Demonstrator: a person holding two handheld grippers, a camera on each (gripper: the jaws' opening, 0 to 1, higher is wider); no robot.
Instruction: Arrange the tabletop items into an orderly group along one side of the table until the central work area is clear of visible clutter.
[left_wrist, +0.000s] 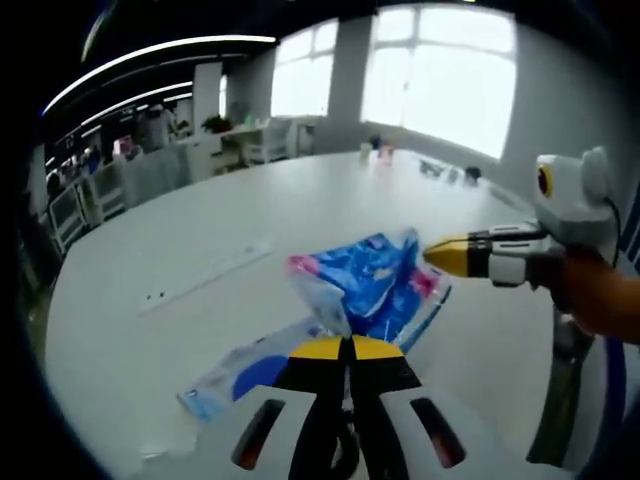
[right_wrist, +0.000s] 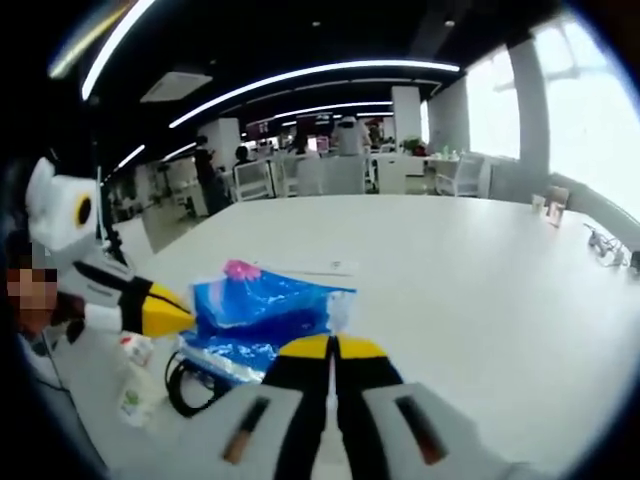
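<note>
Your left claw (left_wrist: 345, 350): jaws together, tips at edge of blue packet (left_wrist: 385, 285), seemingly pinching it. Right claw (right_wrist: 333, 352): jaws closed, tips at same packet (right_wrist: 262, 312), grip unclear. Packet lies mid-tabletop (left_wrist: 200, 240), second pack (left_wrist: 240, 370) just beside. Step in hand, I judge: gathering the packet. Next: carry it to tabletop edge, set down flat, then fetch black cable (right_wrist: 185, 385).
</note>
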